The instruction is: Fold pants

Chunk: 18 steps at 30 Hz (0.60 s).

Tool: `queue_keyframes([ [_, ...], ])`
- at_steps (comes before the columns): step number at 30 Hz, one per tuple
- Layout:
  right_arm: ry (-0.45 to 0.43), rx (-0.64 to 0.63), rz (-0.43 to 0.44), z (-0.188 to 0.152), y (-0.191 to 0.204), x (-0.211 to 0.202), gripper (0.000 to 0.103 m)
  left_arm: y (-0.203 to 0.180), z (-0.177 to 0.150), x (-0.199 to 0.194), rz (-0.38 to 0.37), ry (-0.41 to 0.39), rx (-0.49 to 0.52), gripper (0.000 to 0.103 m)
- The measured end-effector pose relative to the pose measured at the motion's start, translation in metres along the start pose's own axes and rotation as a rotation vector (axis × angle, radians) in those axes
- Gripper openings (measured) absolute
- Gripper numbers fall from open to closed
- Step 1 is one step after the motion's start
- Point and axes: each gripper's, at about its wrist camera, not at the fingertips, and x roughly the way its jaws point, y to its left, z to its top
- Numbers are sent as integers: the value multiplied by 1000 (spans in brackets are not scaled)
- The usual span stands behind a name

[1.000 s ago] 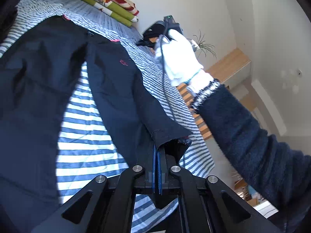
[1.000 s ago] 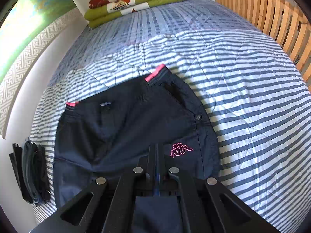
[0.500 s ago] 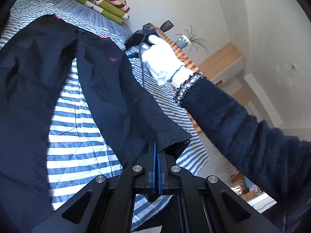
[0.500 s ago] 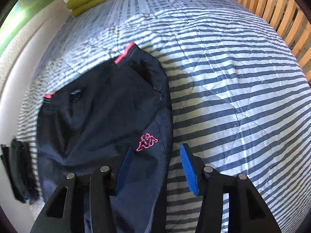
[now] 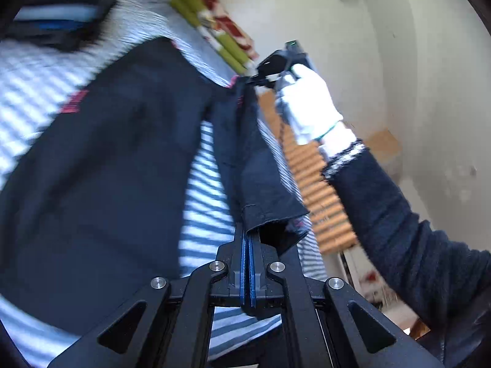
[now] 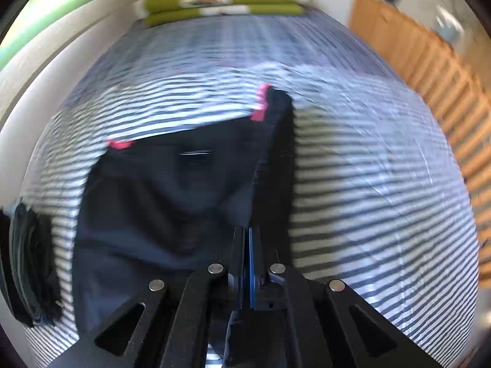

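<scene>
No lettering is reading legibly through the blur; both the left gripper (image 5: 248, 239) and right gripper (image 6: 248, 239) are clamping the dark pants (image 5: 101, 165) over the striped bedcover (image 6: 368, 190).

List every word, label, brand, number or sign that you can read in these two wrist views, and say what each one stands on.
No text can be read in either view; both are blurred by motion.
Small white mark below the waistband of the dark pants: too blurred to read.
Small pink mark inside the leg hem of the pants by the left gripper: too small to read.
Folded green, red and white blankets: a pattern only, no lettering.
</scene>
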Motion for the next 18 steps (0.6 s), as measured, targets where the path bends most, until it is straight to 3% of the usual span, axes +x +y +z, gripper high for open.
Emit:
queue_keyframes([
  [5,2,-166,-6,-10,122,3,2,48,-9,-54,80,-84,-96,0],
  [10,55,-294,-15,-31,225,36,5,83,-18,-80,151,-121,-155,0],
  [12,87,-329,13,-39,246,45,8,93,-22,-86,192,-119,-159,1],
  [14,88,-345,45,-45,253,41,22,102,-23,-89,198,-112,-187,1],
  [16,62,-358,75,-50,250,27,29,109,-24,-93,210,-98,-200,1],
  [17,42,-364,87,-52,244,17,30,110,-24,-95,213,-106,-201,3],
  [18,28,-359,107,-55,233,5,30,113,-24,-98,206,-113,-202,13],
])
